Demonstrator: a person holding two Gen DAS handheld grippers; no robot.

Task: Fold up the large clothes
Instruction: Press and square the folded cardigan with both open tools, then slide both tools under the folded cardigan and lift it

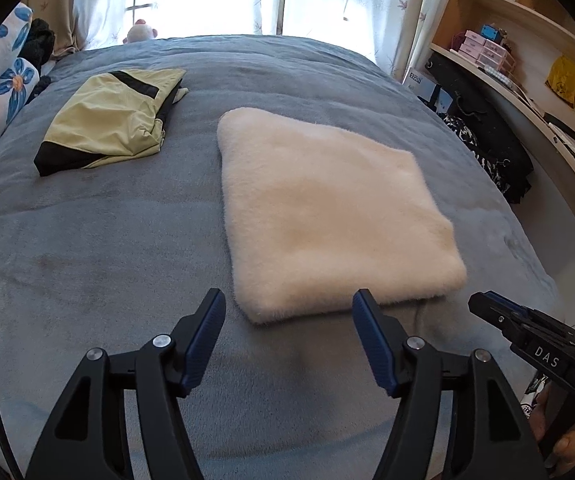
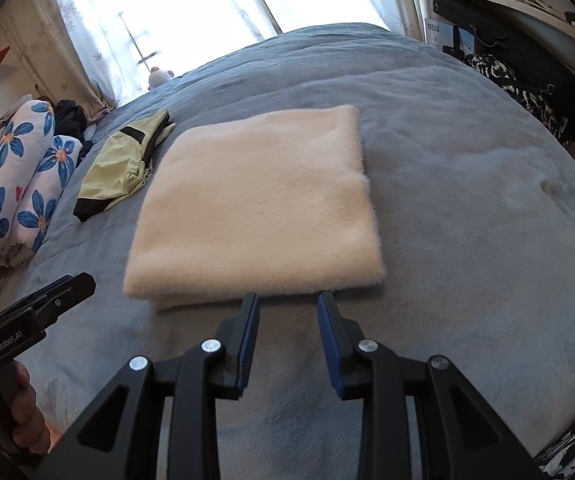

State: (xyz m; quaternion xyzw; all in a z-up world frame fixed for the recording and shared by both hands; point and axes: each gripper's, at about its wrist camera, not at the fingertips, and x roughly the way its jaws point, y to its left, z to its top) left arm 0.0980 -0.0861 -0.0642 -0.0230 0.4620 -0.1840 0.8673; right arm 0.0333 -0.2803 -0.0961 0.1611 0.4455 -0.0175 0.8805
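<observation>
1. Left gripper (image 1: 287, 300): jaws spread wide, holding nothing, poised just short of the near edge of the cream fleece garment (image 1: 327, 208). One blue pad (image 1: 371, 332) overlaps that edge in the left wrist view; whether it touches cannot be told.
2. Right gripper (image 2: 287, 300): jaws parted more narrowly, also empty, tips at the same near edge of the fleece (image 2: 255, 200), towards its right half.
3. Task item: the fleece lies as a thick, squared packet near the middle of the grey bed cover (image 1: 107, 240), edges roughly aligned, layers visible along the near side.
4. Judged step: the fold appears nearly complete; what remains is probably a last halving or a tidy-up. To do it well, each gripper should take every layer at a near corner, lift evenly, and lay the edge onto the far one without dragging.
5. Handling note: plush pile is bulky and springy, so a shallow bite may catch the top layer only.
6. Surroundings: a folded yellow-green and black garment (image 1: 111, 120) lies well apart to the left; floral rolled bedding (image 2: 23, 184) sits beyond it.
</observation>
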